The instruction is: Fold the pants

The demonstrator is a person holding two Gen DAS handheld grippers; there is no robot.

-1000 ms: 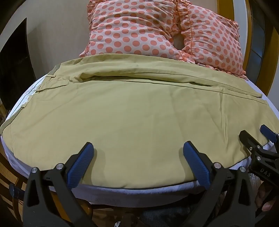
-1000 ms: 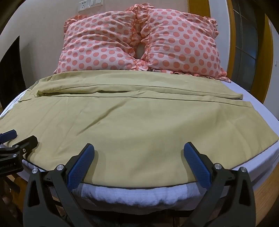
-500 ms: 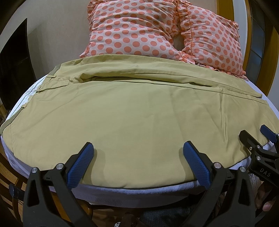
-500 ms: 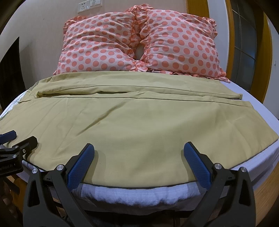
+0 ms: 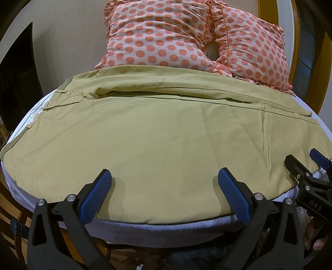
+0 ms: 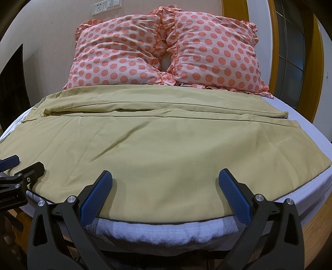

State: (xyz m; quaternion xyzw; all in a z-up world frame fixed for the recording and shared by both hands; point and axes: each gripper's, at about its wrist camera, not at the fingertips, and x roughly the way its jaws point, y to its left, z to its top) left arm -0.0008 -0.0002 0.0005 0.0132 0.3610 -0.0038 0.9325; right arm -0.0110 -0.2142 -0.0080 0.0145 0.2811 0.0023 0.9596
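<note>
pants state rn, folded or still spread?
Spread. The pants lie flat across the bed, both legs side by side, far leg by the pillows. Both tools are open, holding nothing.

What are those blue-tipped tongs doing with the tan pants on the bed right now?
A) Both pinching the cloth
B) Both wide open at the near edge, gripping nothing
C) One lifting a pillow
B: the left tongs and right tongs are spread open over the near edge of the flat pants, gripping nothing.

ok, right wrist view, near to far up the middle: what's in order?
right gripper with fingers open → white bed edge → khaki pants spread flat → polka-dot pillows → wall socket.
</note>
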